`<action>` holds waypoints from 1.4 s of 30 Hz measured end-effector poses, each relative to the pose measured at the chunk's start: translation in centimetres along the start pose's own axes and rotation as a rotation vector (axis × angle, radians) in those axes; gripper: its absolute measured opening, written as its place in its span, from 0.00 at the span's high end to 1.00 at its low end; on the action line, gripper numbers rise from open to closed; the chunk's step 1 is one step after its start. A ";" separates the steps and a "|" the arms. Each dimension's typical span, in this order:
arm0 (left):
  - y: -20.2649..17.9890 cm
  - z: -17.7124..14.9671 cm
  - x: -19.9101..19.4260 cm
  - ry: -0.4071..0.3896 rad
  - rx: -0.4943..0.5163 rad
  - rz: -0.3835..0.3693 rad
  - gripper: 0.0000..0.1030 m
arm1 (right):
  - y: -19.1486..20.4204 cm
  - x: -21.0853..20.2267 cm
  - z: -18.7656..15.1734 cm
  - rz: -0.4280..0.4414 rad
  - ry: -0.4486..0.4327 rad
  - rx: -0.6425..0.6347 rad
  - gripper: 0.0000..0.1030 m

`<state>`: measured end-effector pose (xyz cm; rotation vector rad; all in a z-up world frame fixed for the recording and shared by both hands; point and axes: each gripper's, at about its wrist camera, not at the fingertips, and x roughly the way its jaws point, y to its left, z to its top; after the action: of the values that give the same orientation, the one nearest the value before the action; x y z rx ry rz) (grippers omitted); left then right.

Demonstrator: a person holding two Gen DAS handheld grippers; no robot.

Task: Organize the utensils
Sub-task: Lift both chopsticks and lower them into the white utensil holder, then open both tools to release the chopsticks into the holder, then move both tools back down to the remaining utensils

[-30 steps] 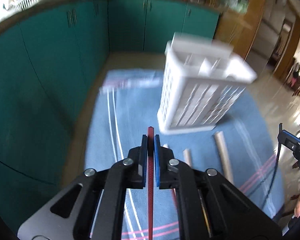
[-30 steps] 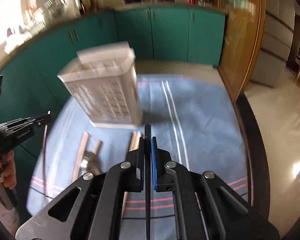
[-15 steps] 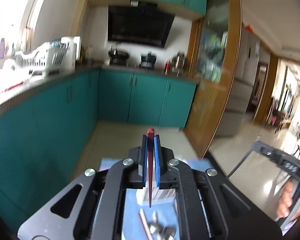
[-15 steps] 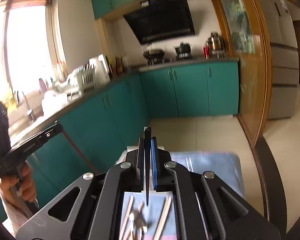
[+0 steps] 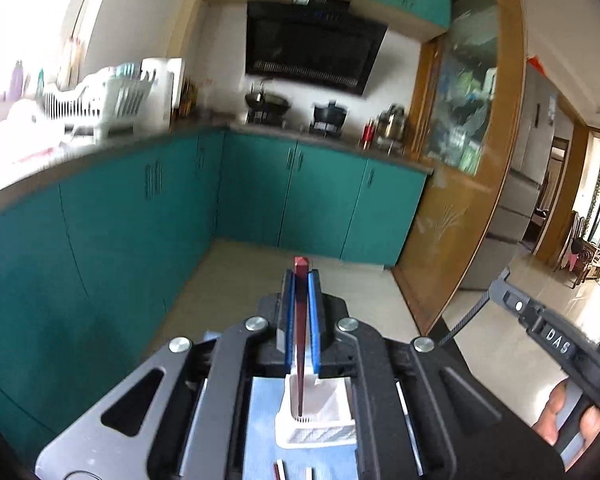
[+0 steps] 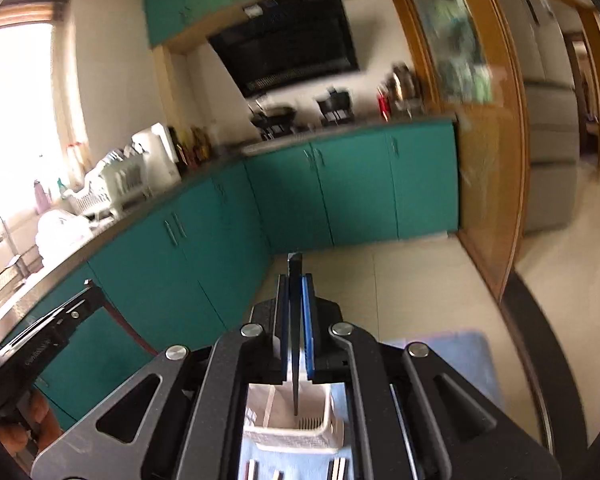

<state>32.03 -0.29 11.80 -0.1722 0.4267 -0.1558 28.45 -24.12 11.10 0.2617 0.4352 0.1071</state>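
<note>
1. The red chopstick (image 5: 300,340) stands upright between the blue pads of the left tool (image 5: 300,320), its lower tip inside the white utensil basket (image 5: 320,434) below.
2. The left tool is clamped on the red chopstick.
3. The black chopstick (image 6: 295,340) hangs upright in the right tool (image 6: 296,320), its tip over the basket's (image 6: 292,438) slotted compartment.
4. The right tool is clamped on the black chopstick.
5. The basket sits on a blue mat (image 6: 472,364), with more utensil ends (image 6: 340,470) lying just in front of it.
</note>
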 end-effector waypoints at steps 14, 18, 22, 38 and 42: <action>2.4 -4.2 -3.3 -0.065 -0.013 0.047 0.73 | -3.0 -4.4 -5.5 -0.029 -0.052 0.026 0.57; 4.3 -7.0 -6.7 -0.080 -0.022 0.065 0.59 | -4.8 -7.8 -9.1 -0.029 -0.058 0.057 0.56; 5.9 -12.7 -5.8 0.112 0.000 0.062 0.58 | -6.7 -6.6 -16.5 -0.109 0.147 0.039 0.56; 4.3 -28.4 0.9 0.608 0.075 -0.080 0.57 | -2.9 1.4 -27.8 -0.126 0.533 -0.080 0.57; 3.4 -28.3 1.2 0.598 0.123 -0.047 0.57 | -2.6 1.4 -28.0 -0.170 0.524 -0.122 0.57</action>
<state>21.51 -0.96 -14.69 -0.0096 1.0060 -0.2800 17.83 -20.00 -14.63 0.0714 0.9661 0.0340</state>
